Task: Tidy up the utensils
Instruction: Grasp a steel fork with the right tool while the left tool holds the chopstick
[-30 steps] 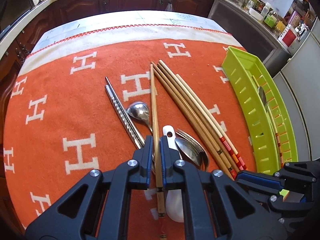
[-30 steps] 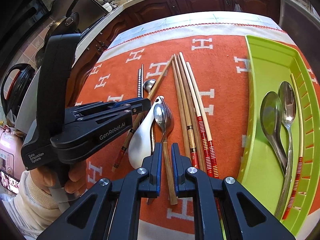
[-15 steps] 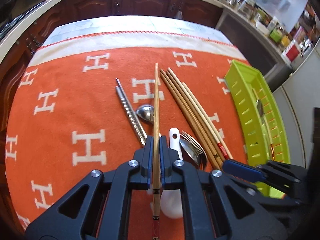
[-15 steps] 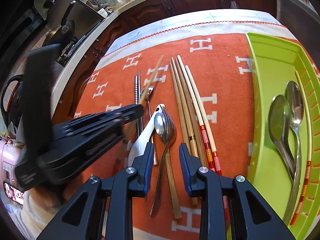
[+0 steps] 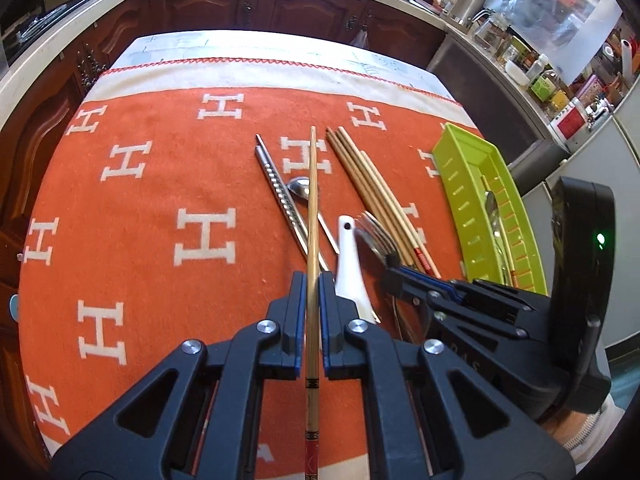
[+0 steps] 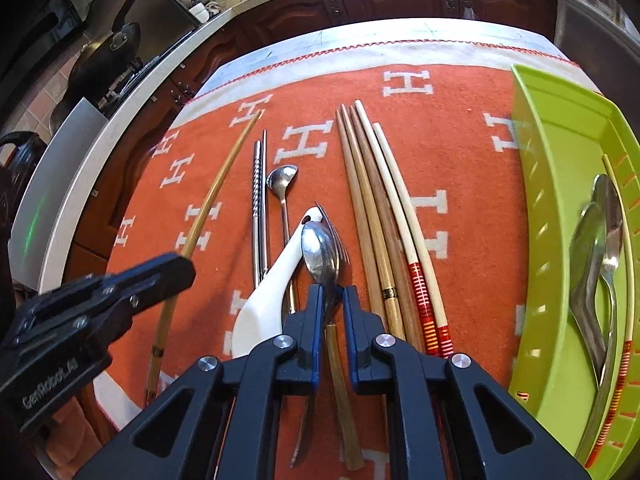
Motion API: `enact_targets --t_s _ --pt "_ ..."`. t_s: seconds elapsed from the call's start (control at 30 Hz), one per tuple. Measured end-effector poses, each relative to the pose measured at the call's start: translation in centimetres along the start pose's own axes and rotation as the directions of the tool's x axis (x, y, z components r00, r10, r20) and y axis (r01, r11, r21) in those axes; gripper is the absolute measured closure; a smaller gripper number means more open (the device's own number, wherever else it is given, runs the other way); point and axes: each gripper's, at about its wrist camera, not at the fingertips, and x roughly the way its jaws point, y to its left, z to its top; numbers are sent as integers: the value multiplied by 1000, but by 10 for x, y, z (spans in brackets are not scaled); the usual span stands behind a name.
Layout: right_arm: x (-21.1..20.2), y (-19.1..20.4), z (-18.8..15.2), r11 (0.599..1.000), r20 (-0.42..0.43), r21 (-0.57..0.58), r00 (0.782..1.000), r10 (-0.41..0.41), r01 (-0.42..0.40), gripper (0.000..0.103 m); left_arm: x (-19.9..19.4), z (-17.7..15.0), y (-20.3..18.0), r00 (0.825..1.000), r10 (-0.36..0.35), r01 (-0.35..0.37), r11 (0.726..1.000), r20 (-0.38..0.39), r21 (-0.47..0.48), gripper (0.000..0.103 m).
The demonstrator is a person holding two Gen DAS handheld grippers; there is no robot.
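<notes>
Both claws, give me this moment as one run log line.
left claw: shut on bamboo chopstick | right claw: closing around steel spoon | green tray: two spoons, one chopstick

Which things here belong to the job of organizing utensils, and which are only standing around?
Job:
- bamboo chopstick in left hand-held gripper
- steel spoon between right hand-held gripper, jaws closing
- green tray
- white spoon
- metal chopsticks

Standing around:
- orange cloth
- counter jars
</notes>
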Motion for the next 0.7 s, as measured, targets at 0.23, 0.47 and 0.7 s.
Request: enact_targets --t_s 0.23,0.47,0.7 --pt "-15 -11 -4 996 11 69 998 54 -55 100 -17 -4 -16 1000 -23 23 1000 18 17 99" --pt "-46 -26 -10 983 41 145 993 111 -116 101 -36 -8 -30 998 -64 64 998 23 7 99" --pt "-96 -57 -18 950 100 253 982 163 -183 101 -46 -2 -62 992 -123 123 992 10 19 99"
